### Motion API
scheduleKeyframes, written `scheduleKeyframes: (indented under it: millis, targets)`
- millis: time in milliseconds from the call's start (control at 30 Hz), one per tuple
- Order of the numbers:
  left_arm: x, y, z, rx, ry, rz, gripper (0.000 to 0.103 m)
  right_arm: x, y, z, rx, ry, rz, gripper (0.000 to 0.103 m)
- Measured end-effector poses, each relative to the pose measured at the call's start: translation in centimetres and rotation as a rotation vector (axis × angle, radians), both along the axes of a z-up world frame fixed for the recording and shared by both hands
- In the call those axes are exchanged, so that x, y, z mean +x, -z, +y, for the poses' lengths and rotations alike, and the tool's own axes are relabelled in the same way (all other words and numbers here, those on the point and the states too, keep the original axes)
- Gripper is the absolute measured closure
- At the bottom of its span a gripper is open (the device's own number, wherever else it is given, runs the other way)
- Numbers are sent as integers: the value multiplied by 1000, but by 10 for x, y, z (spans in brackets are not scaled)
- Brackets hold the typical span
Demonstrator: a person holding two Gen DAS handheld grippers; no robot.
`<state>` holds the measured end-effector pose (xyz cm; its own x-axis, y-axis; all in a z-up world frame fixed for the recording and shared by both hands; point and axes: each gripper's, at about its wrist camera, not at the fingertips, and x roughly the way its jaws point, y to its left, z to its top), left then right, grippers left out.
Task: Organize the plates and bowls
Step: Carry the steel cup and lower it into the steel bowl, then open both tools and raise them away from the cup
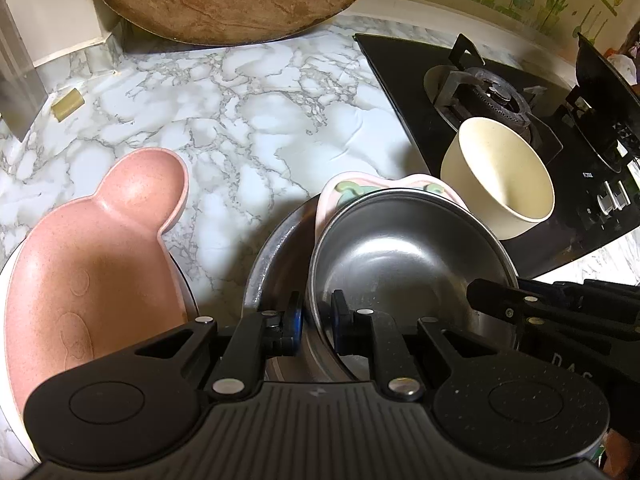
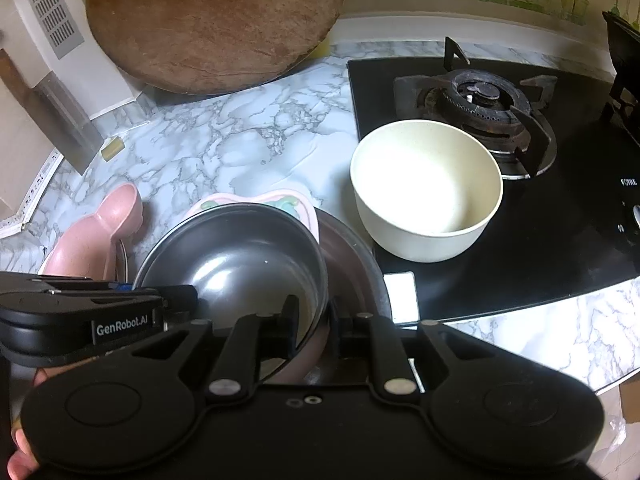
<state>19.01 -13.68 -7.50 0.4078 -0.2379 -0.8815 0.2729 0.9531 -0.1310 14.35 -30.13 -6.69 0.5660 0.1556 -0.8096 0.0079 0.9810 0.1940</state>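
Nearest to us, our left gripper has its jaws drawn narrow on the near rim of a steel bowl, 1 pad outside the wall and 1 inside. Our right gripper pinches the same bowl's rim at its right side, jaws equally narrow. In the left wrist view the right gripper's black body enters from the right edge at the bowl's rim; in the right wrist view the left gripper's body lies across the lower left.

The steel bowl sits tilted in a wider steel dish, with a pale pink plate with green markings between them, its edge showing behind the bowl. To the left of this stack, a pink rabbit-shaped dish rests on a white plate of which only a sliver shows.

Just behind and right of the stack, 1 cream bowl stands upright on the front corner of the black gas hob, close beside its burner. The marble counter spreads beyond, and at the back a round wooden board leans against the wall.
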Motion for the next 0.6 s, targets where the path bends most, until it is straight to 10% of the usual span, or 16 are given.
scheduleKeyframes:
  millis: [600]
  targets:
    - [-25,-41,15,-9,41,-139,87,-25,-39,2,-17,-45,-145,77]
